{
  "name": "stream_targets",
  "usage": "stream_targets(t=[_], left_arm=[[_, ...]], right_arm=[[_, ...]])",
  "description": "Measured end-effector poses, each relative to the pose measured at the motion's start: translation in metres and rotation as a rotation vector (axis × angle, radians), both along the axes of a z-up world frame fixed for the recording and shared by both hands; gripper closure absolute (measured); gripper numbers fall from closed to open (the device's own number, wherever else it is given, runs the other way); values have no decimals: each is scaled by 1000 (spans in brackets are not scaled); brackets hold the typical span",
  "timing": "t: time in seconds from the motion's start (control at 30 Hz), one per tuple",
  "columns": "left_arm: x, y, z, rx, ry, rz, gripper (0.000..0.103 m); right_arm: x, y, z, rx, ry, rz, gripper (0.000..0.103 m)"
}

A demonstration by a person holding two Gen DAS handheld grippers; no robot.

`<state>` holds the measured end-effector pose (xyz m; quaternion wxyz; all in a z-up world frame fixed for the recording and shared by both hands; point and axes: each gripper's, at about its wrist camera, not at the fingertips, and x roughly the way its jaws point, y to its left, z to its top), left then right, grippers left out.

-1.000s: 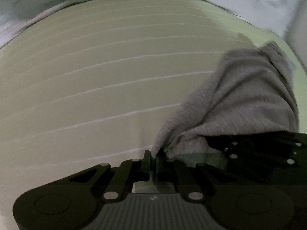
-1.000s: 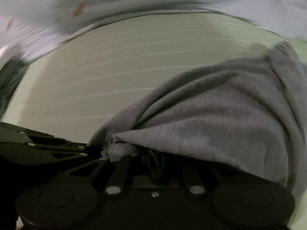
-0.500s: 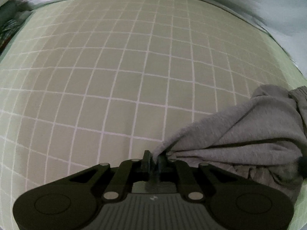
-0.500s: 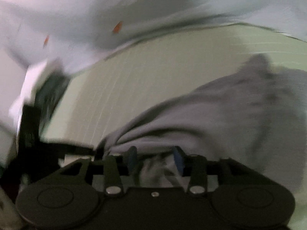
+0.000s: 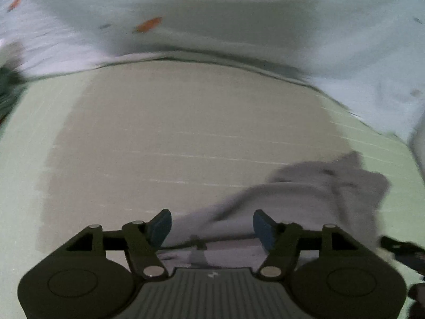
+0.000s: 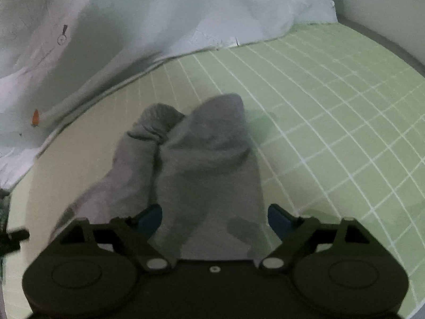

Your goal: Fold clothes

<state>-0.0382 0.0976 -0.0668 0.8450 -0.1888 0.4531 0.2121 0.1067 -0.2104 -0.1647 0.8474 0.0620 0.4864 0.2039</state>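
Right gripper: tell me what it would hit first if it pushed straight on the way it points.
Most likely the grey garment. The right gripper points down at it, jaws opening with the cloth lying between and ahead of them, on the green grid mat. Depth is unclear.

surface: green gridded mat (image 6: 345, 111) | behind: crumpled white sheet (image 6: 159, 13) | light: dim

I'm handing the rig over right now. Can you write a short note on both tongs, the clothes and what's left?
Left tongs: jaws opening, pressing on nothing; cloth lies below them.
Right tongs: jaws opening, nothing gripped.
Grey knit garment: lying loose and bunched on the green gridded mat, its ribbed cuff at the far end, near the white sheet.
Done: garment laid down.
Left: looks unfinished; probably smooth and fold it.
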Motion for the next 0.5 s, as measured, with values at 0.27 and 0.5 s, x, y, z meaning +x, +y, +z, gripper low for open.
stream_targets(t=[0.27,0.5], left_arm=[[82,-79,-23,-38,-21,-263,34],[120,-102,-61,-43,38,-353,37]], right_arm=[[14,-16,1,-45,-23,12,5],[47,-29,-1,-14,-30,-27,3]])
